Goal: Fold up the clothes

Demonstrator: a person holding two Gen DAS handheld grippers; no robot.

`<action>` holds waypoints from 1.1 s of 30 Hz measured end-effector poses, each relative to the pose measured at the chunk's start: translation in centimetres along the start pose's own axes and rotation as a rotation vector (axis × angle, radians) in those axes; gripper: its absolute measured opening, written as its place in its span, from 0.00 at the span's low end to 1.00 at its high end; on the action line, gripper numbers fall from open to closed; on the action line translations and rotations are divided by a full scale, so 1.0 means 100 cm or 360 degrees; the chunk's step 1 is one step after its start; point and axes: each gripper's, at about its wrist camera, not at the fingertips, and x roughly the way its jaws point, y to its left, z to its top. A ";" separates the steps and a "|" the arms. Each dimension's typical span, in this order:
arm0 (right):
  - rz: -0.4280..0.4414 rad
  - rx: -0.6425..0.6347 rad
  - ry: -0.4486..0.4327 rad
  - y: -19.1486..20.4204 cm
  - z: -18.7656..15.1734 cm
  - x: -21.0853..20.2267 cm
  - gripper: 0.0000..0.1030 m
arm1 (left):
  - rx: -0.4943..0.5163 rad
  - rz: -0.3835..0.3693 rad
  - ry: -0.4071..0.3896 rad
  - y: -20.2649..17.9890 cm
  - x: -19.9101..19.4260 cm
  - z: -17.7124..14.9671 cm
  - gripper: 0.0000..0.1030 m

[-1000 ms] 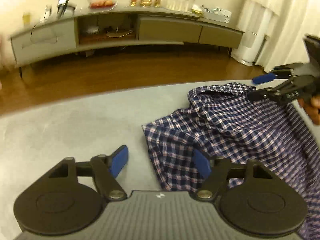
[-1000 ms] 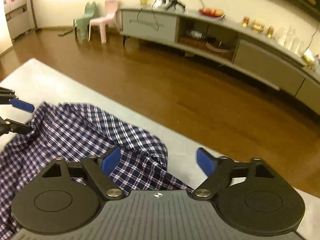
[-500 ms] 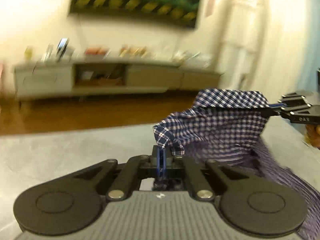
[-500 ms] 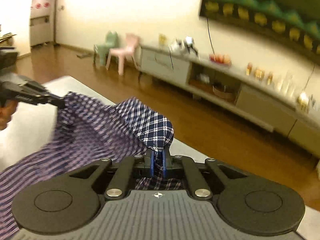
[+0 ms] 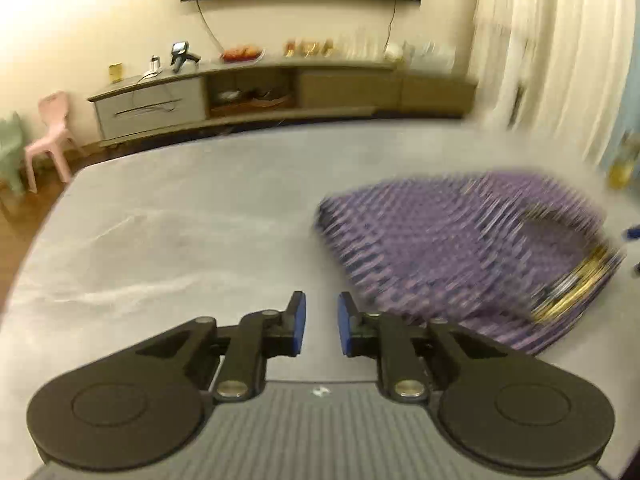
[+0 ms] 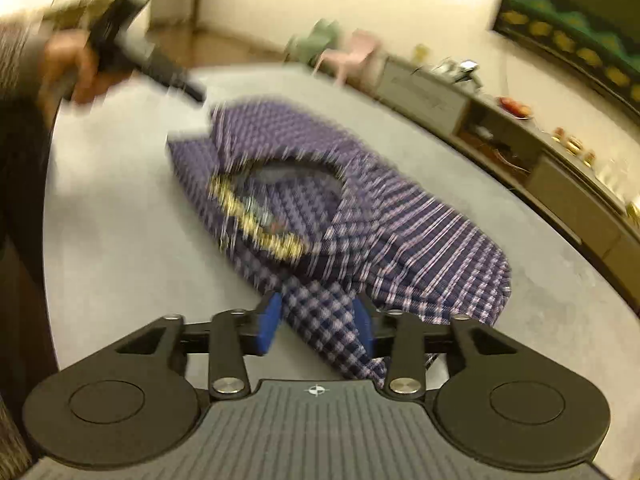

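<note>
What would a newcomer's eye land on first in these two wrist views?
The blue-and-white checked shirt, heaped on the grey marble-look tabletop, its gold-trimmed collar label facing up. A strip of it lies between the open blue pads of the right gripper. The left gripper, jaws apart, holds nothing beside the heap.

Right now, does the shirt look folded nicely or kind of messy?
Messy. The plaid shirt lies in a rumpled heap on the grey table, collar gaping. One strip of it trails between the open pads of the right gripper. The left gripper is open and empty.
</note>
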 end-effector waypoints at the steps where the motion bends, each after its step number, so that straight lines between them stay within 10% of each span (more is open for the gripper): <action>1: -0.0016 0.0079 -0.0053 -0.005 0.002 -0.004 0.54 | -0.0050 -0.0070 -0.0017 -0.005 -0.003 0.004 0.37; 4: -0.0137 0.0446 -0.0139 -0.044 0.010 0.000 0.60 | -0.0196 -0.0169 0.0011 -0.012 0.015 0.013 0.61; 9: -0.0256 0.0981 -0.0169 -0.100 0.006 0.024 0.61 | -0.0347 -0.0110 0.0011 0.002 0.045 0.000 0.60; 13: -0.0263 0.0931 0.0159 -0.104 -0.014 0.053 0.40 | -0.0369 -0.0020 0.0120 0.016 0.056 -0.012 0.57; 16: -0.0514 0.0778 0.0356 -0.099 -0.026 0.057 0.40 | -0.0297 0.0016 0.0036 0.015 0.039 -0.011 0.57; 19: -0.0718 0.0654 0.0156 -0.085 -0.012 0.030 0.41 | -0.0170 -0.0068 -0.0086 -0.004 0.021 -0.007 0.58; 22: -0.0581 0.0634 -0.0107 -0.067 0.012 0.020 0.52 | -0.0075 -0.0105 -0.0009 -0.027 0.033 -0.010 0.58; 26: -0.0241 0.0691 -0.0067 -0.053 0.019 0.056 0.54 | -0.0115 0.0011 0.0156 -0.028 0.065 -0.022 0.60; 33: -0.0399 0.0856 0.0256 -0.097 -0.011 0.068 0.52 | -0.0142 0.0022 0.0164 -0.021 0.066 -0.015 0.62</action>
